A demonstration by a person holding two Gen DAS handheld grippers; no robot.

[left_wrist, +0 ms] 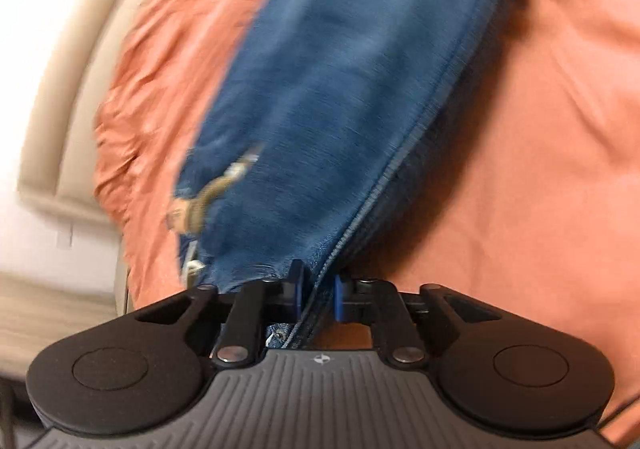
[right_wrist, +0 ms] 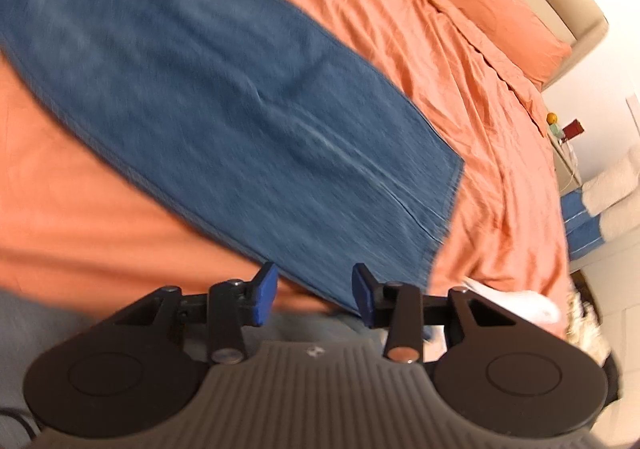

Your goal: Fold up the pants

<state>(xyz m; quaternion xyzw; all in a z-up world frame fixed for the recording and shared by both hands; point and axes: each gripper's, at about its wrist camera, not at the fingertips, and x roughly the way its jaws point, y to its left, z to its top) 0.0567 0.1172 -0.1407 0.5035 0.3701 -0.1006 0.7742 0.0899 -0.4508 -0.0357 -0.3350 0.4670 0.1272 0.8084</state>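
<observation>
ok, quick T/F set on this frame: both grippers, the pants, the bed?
1. The left gripper is shut on the pants. True.
2. The right gripper grips the pants. False: its jaws stand open with nothing between them.
3. The pants are black. False: they are blue denim.
4. The pants lie on an orange sheet. True.
5. A pillow lies on the bed, clear of the pants. True.

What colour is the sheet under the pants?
Orange sheet, clearest in the right wrist view, under the blue pants.
</observation>
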